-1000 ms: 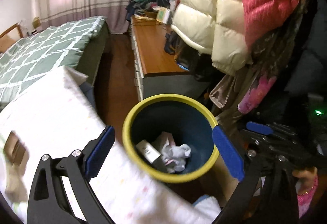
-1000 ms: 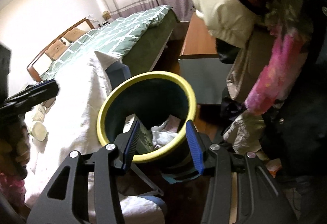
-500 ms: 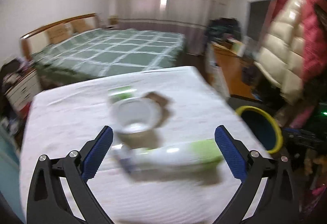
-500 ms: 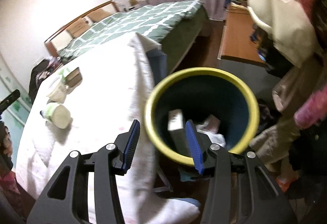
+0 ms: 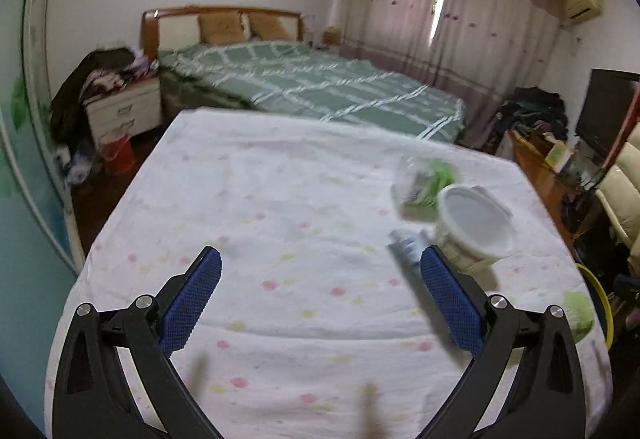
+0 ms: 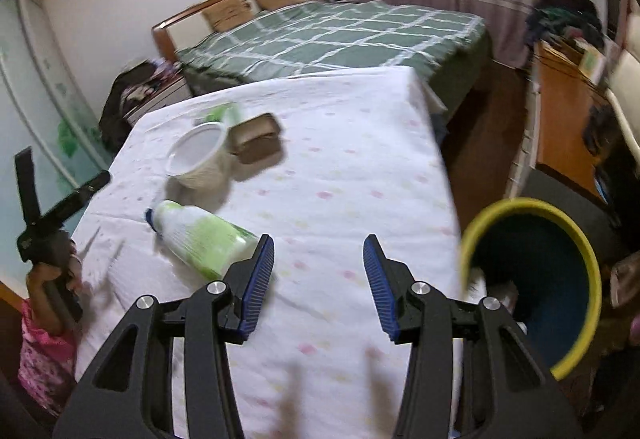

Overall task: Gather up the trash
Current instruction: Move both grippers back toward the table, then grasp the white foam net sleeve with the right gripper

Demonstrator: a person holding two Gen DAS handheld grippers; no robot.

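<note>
Trash lies on a table under a white dotted cloth [image 6: 352,167]: a white and green bottle [image 6: 200,235] on its side, a white tub [image 6: 198,155], a brown box [image 6: 256,139] and a green wrapper [image 6: 224,113]. In the left wrist view the tub [image 5: 474,227] and wrapper [image 5: 424,181] sit to the right, and the bottle's cap [image 5: 404,245] shows beside my right finger. My left gripper [image 5: 320,295] is open over bare cloth. My right gripper [image 6: 319,279] is open and holds nothing, right of the bottle. The blue bin with a yellow rim [image 6: 532,279] stands off the table's right edge.
A bed with a green checked cover [image 5: 312,87] lies behind the table. A nightstand piled with clothes [image 5: 120,107] stands at the left, a wooden dresser [image 6: 560,127] at the right. A person's hand holds the left gripper [image 6: 60,175] at the table's left side.
Both views have swung away from the bin onto the table. The left gripper has moved left over the cloth, and the right gripper has lifted off the bin's rim. Neither holds anything.
</note>
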